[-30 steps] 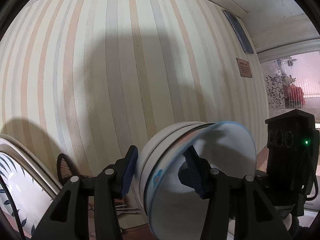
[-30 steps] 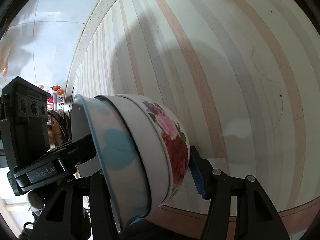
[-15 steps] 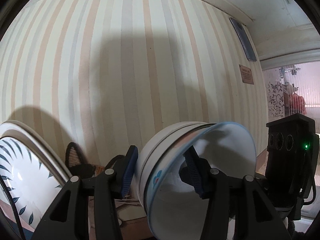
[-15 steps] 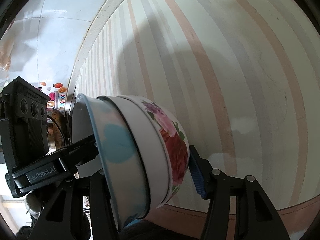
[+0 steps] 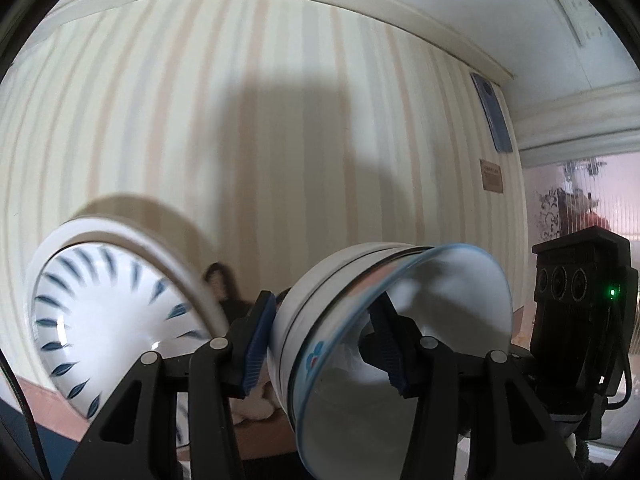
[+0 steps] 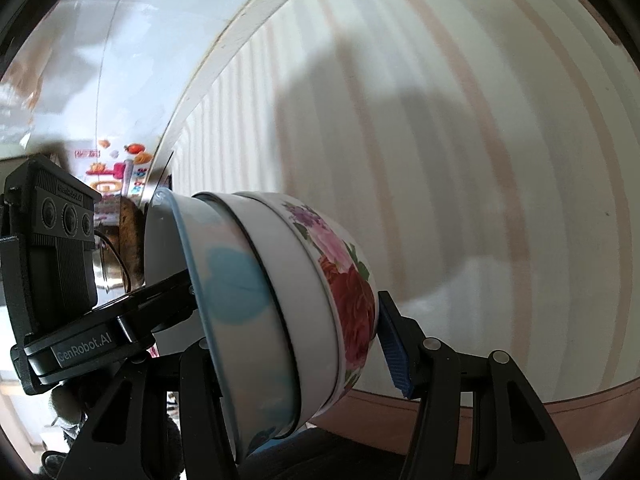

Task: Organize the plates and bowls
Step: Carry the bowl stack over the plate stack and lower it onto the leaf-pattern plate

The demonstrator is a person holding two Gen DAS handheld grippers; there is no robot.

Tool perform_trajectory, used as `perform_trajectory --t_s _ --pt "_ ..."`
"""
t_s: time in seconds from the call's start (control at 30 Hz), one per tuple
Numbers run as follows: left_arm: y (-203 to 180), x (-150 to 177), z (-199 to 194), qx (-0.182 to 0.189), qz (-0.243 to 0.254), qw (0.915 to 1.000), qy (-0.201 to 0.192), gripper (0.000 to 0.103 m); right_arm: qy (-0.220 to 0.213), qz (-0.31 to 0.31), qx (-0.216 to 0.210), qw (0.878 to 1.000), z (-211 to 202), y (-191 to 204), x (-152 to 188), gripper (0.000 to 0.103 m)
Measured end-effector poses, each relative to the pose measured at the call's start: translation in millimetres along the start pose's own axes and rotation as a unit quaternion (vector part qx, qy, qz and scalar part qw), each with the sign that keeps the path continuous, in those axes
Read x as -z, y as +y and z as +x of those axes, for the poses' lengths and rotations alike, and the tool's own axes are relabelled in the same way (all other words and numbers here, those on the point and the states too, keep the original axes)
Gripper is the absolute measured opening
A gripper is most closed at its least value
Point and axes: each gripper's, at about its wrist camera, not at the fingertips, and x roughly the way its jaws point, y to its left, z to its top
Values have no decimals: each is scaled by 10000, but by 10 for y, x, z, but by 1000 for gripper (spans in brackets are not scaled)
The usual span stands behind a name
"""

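Note:
Both grippers hold one stack of nested bowls (image 5: 320, 328), tipped on its side. The inner bowl (image 5: 432, 320) is white with a blue rim; the outer bowl (image 6: 344, 280) has red and pink flowers. My left gripper (image 5: 322, 340) is shut across the stack's wall, one blue pad outside and one inside the blue-rimmed bowl. My right gripper (image 6: 296, 340) is shut on the opposite side, its right pad against the flowered bowl and its left finger hidden behind the stack. A white plate (image 5: 108, 320) with blue leaf marks stands tilted at the lower left of the left wrist view.
A striped wall (image 5: 280, 140) fills both views, with a brown band (image 6: 520, 408) along its foot. The right gripper's camera body (image 5: 580, 312) sits at the left wrist view's right edge, before a bright window (image 5: 600, 208). A dark object (image 5: 224, 284) lies behind the plate.
Both views have swung along the wall as the held stack rose. The leaf-marked plate has come from the left edge well into the left wrist view. Both grips look unchanged.

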Motion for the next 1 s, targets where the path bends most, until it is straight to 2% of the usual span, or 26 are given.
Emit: perform_trajectory --t_s 0.27,0.63,0.77,1.0 --pt "503 109 -355 -15 -435 9988 -229 47 344 -381 -55 9987 253 546 47 58" --pt "1261 335 -543 -44 -1174 9921 -439 46 883 -844 -51 9925 1000 1231 162 58" --pt "1471 386 -561 -72 -1332 9900 -454 46 1024 -938 -44 9903 1248 1385 171 58" --pt "1622 406 -531 -121 -1383 9895 -407 46 1139 -971 10 9887 1501 1507 198 58"
